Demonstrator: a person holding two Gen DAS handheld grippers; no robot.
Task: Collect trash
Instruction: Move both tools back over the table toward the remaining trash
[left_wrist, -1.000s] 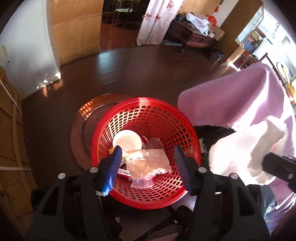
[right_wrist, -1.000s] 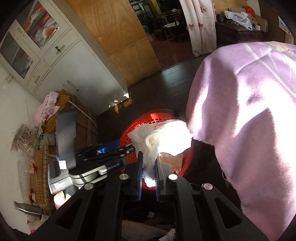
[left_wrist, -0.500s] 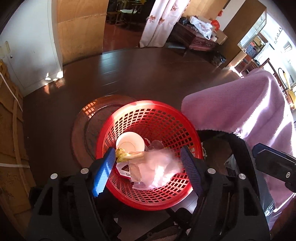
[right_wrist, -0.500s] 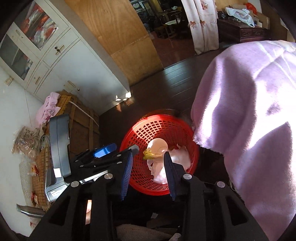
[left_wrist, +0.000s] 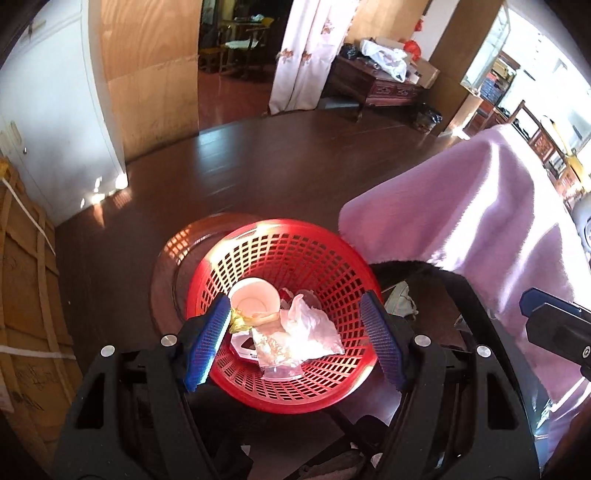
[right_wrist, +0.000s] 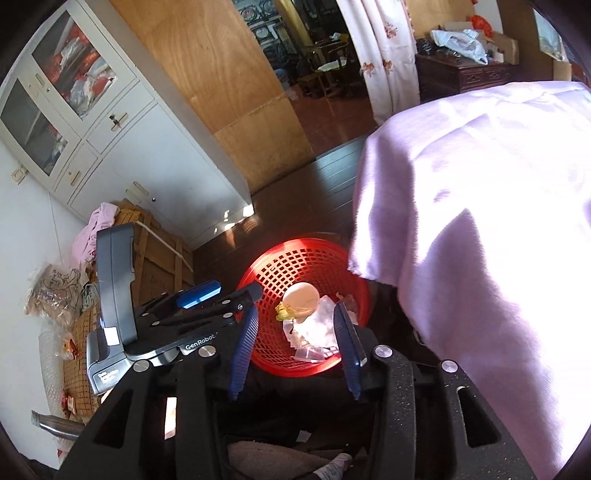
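A red mesh basket (left_wrist: 325, 254) stands on the dark floor; it also shows in the right wrist view (right_wrist: 295, 264). In it lie a white paper cup (left_wrist: 255, 300), a crumpled white tissue (left_wrist: 310, 328), clear plastic wrap (left_wrist: 277, 349) and a yellow-green scrap (left_wrist: 238, 322). My left gripper (left_wrist: 295, 341) is open and empty, above the basket's near side. My right gripper (right_wrist: 297, 341) is open and empty, also above the basket; the cup (right_wrist: 301, 297) and tissue (right_wrist: 317, 325) show between its fingers. The left gripper's body (right_wrist: 177, 325) is at its left.
A pink blanket (left_wrist: 480, 229) drapes over furniture right of the basket and fills the right of the right wrist view (right_wrist: 480, 221). A wooden crate (left_wrist: 26, 295) stands at the left. White cabinets (right_wrist: 92, 122) and a plywood panel (right_wrist: 221, 85) stand behind.
My right gripper opened and let the white tissue drop into the basket. Both grippers have risen and pulled back a little from the basket.
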